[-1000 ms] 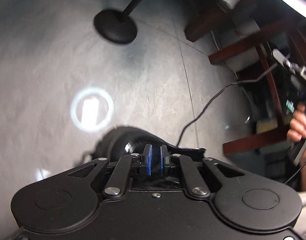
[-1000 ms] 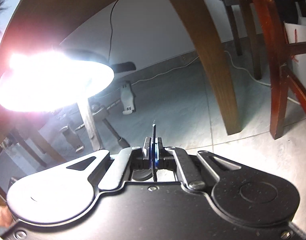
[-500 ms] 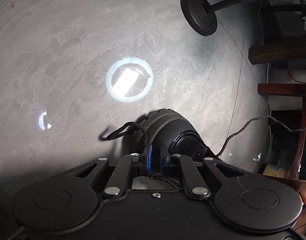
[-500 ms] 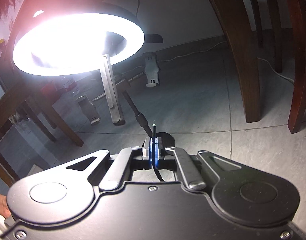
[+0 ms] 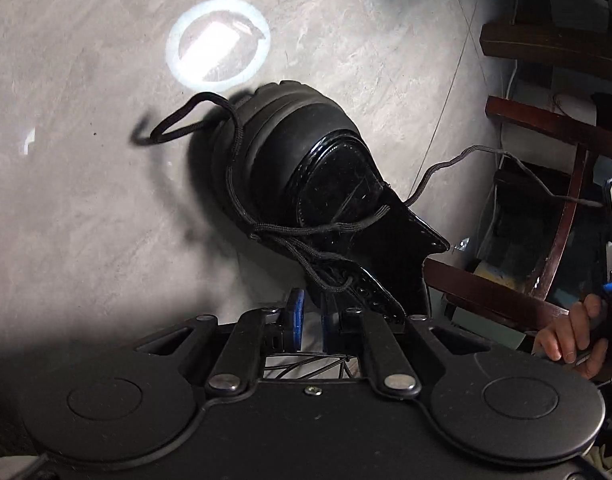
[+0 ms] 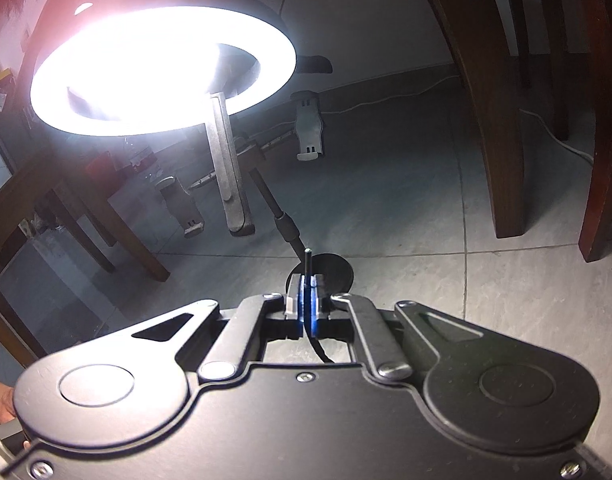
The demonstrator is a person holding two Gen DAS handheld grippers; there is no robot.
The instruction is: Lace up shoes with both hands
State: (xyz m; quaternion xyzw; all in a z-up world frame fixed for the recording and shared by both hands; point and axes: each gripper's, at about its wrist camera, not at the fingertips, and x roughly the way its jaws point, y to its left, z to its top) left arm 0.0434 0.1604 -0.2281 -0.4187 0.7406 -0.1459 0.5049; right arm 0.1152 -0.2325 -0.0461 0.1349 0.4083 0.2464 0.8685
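**Left wrist view: one lace end held out to the right, shoe on the floor**

Left wrist view shows the black shoe [image 5: 306, 176] lying on the grey tiled floor [image 5: 85, 220], toe pointing away and its tongue flared toward the chair legs [image 5: 546, 128]. The left gripper [image 5: 310, 322] sits just behind the eyelet rows with its blue pads apart and nothing between them. One lace end [image 5: 466, 160] runs off to the right, drawn clear of the eyelets so it cannot tangle; the other lace end [image 5: 185, 120] lies looped on the floor beside the toe.

Right wrist view shows the right gripper [image 6: 307, 300] clamped on that lace's stiff tip [image 6: 307, 258], which stands upright above the pads. Open floor lies left of the shoe; chair legs and the ring lamp [image 6: 161, 68] stand at the right and far side.
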